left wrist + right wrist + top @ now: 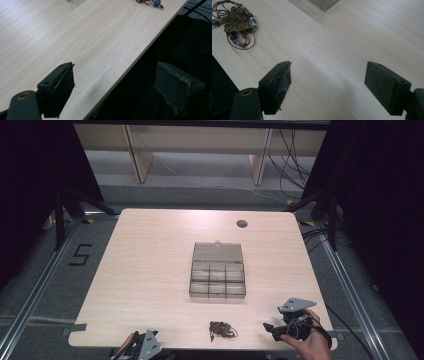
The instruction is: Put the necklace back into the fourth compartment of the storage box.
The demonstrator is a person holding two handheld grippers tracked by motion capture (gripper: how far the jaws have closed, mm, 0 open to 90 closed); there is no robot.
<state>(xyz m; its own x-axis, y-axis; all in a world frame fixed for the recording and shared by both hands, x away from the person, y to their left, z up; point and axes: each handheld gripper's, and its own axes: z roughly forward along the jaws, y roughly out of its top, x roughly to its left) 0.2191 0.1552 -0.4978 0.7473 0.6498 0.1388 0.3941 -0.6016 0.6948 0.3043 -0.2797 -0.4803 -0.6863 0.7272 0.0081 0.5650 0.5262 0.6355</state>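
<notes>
A small heap of jewellery (221, 329), a brown cord with beads and a brass leaf pendant (236, 23), lies near the table's front edge. My right gripper (270, 329) hovers just right of it, held by a hand, jaws open with bare table between them (328, 87). My left gripper (141, 346) sits at the front edge, left of the heap, open with nothing between its jaws (115, 87); one jaw is over the table, the other beyond its edge. The beads (150, 2) lie far off in the left gripper view.
A clear smoky plastic organiser box (218, 271) with its lid swung back stands at the table's middle; its compartments look bare. A round grommet (242, 224) sits at the far side. The wooden table (150, 270) has dark floor and rails around it.
</notes>
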